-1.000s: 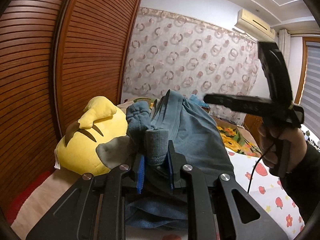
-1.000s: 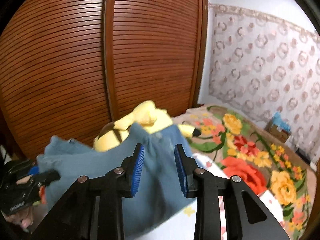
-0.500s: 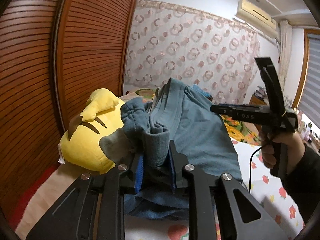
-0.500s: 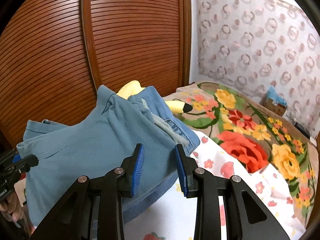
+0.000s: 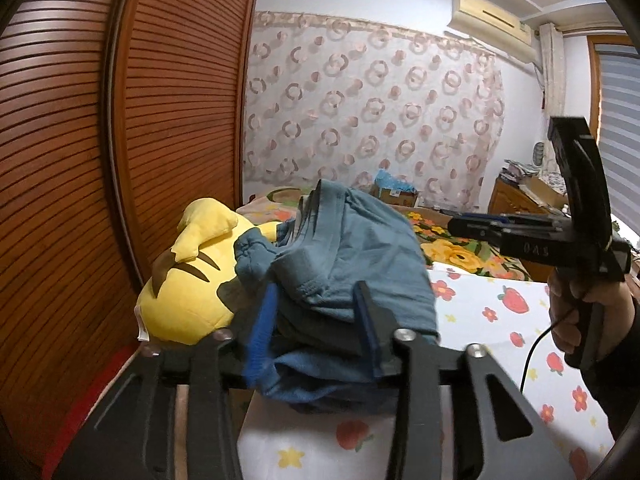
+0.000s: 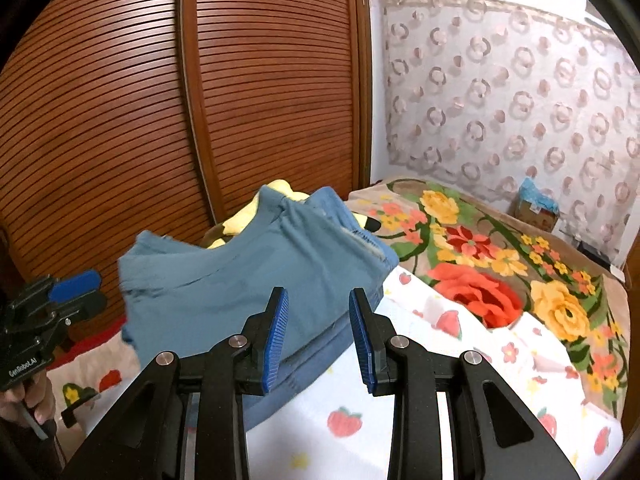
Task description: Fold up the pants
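The blue pants (image 5: 352, 264) lie in a folded heap on the bed, partly resting against a yellow plush toy (image 5: 188, 276). My left gripper (image 5: 316, 312) is open, its fingers spread on either side of the heap's near edge. In the right wrist view the pants (image 6: 256, 276) lie ahead and to the left, and my right gripper (image 6: 318, 320) is open and empty just above their near right edge. The right gripper also shows in the left wrist view (image 5: 472, 226), and the left gripper shows at the left edge of the right wrist view (image 6: 76, 290).
The bed has a white strawberry-print sheet (image 6: 400, 408) and a floral blanket (image 6: 488, 264) beyond it. Slatted wooden wardrobe doors (image 6: 200, 100) stand close behind the pants and plush. A cardboard box (image 6: 536, 208) sits by the curtained wall.
My left gripper has opened and let go of the pants fabric, which has dropped onto the heap. My right gripper stays open and has moved closer to the pants.
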### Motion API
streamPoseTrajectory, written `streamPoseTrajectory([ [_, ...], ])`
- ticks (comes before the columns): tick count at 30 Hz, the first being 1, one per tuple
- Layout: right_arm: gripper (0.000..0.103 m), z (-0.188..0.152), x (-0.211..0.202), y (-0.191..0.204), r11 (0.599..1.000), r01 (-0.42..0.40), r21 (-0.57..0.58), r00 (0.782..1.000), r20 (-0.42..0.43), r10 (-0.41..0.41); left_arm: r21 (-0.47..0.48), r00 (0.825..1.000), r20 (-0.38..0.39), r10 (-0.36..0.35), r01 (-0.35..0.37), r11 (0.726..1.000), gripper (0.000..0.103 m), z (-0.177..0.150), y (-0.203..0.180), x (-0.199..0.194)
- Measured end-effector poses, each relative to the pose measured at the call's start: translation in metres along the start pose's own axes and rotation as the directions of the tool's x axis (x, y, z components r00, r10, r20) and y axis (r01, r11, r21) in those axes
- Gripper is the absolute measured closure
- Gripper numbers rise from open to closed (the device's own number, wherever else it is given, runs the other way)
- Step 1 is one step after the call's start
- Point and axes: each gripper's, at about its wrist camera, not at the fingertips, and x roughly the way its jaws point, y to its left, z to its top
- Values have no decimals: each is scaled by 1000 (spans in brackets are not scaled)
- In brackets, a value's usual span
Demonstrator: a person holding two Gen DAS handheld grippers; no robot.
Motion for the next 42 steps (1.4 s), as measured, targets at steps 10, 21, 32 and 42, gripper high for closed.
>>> streamPoseTrajectory([
  [10, 70, -28, -47, 20, 999, 20, 31, 999, 26, -20, 46, 999, 9, -36, 36, 998, 20, -5, -9, -25],
  [21, 51, -52, -80, 31, 997, 43, 57, 998, 35, -45, 126, 998, -26, -62, 65, 990, 14, -13, -34, -39],
  [32, 42, -77, -137, 50, 988, 117, 99, 991, 52, -123, 170, 988, -31, -152, 155, 973, 14, -23, -70, -56],
  [42, 39, -100, -186, 71, 966, 207, 155, 974, 63, -218, 214, 976, -53, -211, 217, 952, 14, -30, -113, -69],
])
